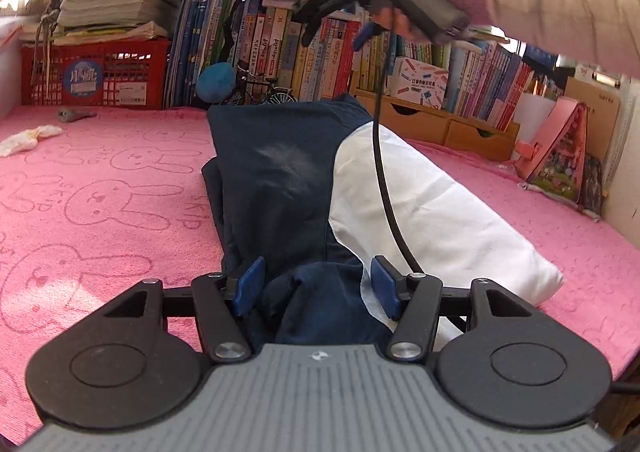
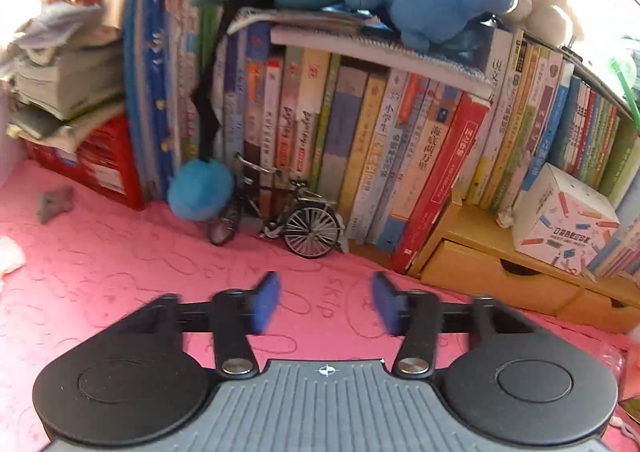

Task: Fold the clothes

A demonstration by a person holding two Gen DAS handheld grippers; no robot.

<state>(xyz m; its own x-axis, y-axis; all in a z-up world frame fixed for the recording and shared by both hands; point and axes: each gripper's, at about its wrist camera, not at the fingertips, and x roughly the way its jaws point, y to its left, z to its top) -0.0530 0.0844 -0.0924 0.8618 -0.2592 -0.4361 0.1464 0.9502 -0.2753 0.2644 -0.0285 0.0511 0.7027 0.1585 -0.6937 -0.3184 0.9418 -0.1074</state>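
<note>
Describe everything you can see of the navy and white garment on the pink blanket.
The garment is soft knit-looking cloth, dark navy with a broad white panel on its right side. It lies folded into a long narrow strip running away from the left wrist camera across the pink blanket, its far end near the books. A pale smudge marks the navy middle. The near end bunches up between the blue pads of the left gripper. A black cable hangs across the white part.

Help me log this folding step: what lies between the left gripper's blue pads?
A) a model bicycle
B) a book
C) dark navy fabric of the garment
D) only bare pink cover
C: in the left wrist view, navy cloth of the navy and white garment bunches up between the left gripper pads.
</note>
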